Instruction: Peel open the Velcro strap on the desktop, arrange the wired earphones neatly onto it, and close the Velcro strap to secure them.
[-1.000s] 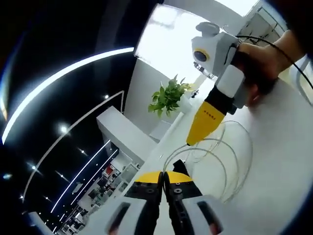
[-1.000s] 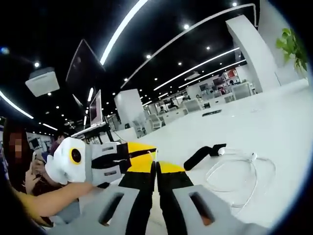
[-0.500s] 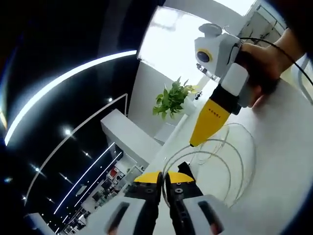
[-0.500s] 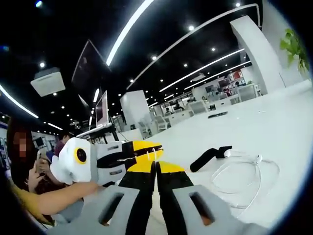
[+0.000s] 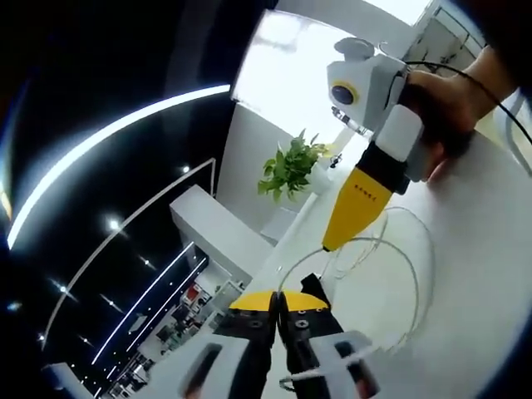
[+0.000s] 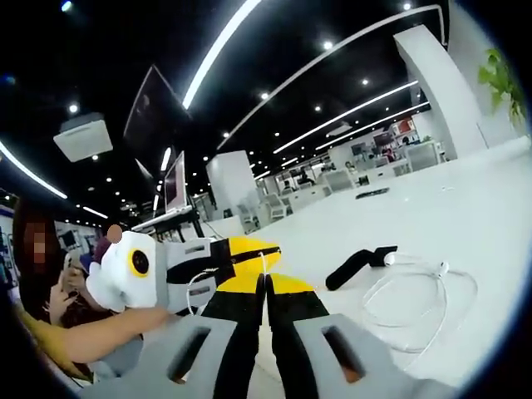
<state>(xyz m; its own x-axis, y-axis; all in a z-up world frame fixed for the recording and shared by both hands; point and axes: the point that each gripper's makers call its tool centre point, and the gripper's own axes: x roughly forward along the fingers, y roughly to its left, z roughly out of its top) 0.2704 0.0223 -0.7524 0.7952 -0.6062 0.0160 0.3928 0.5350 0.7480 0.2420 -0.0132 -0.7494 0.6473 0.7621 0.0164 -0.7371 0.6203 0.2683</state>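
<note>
In the left gripper view my left gripper (image 5: 275, 304) is shut, and a white earphone cable (image 5: 345, 362) lies across its right finger. The black Velcro strap (image 5: 311, 286) lies on the white desktop (image 5: 474, 274) just behind the jaws, beside the cable's loops (image 5: 406, 274). My right gripper (image 5: 327, 245) reaches in from the upper right, held by a hand (image 5: 440, 108), its tips at the loops. In the right gripper view my right gripper (image 6: 265, 281) is shut. The left gripper (image 6: 253, 252) pinches a thin white wire (image 6: 194, 284). The strap (image 6: 359, 261) and the earphones (image 6: 420, 291) lie to the right.
A potted plant (image 5: 288, 166) stands at the desk's far end. Beyond the left gripper a seated person (image 6: 41, 274) faces a monitor (image 6: 174, 187). More desks and chairs (image 6: 324, 179) fill the room behind.
A stretch of white cable now lies across my left gripper's finger, and a loop of wire hangs under that gripper. Both grippers stay shut and have hardly moved.
</note>
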